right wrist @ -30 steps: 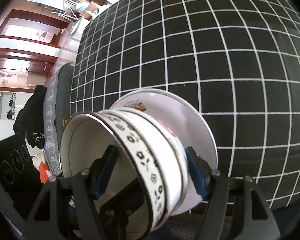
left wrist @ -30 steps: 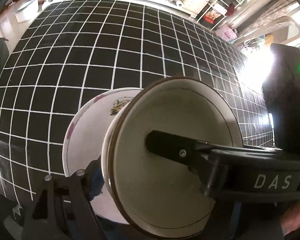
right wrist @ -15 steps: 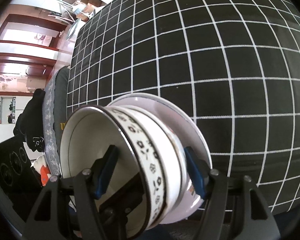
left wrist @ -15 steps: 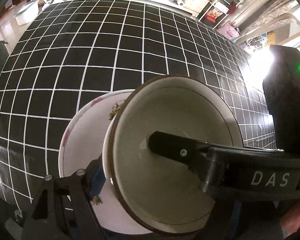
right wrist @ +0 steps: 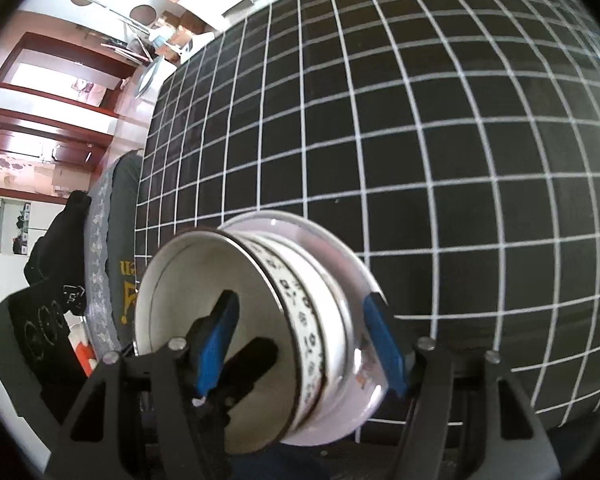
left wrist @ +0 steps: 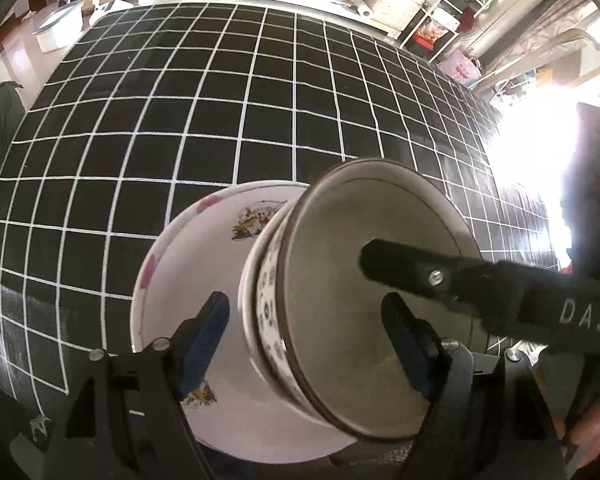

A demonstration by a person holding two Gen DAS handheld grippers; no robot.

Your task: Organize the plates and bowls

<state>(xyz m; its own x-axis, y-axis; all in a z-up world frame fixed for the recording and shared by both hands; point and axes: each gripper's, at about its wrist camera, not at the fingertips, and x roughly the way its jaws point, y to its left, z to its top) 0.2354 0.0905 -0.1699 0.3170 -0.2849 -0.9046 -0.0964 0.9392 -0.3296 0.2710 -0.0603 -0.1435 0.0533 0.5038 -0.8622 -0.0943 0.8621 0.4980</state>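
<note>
Left-wrist view: bowl (left wrist: 340,320) nested on plate (left wrist: 204,264), both tipped on edge, sitting between left gripper (left wrist: 304,308) pads just past the fingertips, w/ checked cloth (left wrist: 220,100) ahead. Vs 0.5 s ago: pads now spread, gap showing either side of bowl wall, so apparently let go; bowl's patterned band newly visible, i.e. stack turned a bit. Right-wrist view: right gripper (right wrist: 300,300) clamped across stack (right wrist: 312,320), one pad inside bowl, other behind plate, same as before. Prob. means handover done, weight on right tool only, so next likely lay it flat on cloth ahead w/o slip.
</note>
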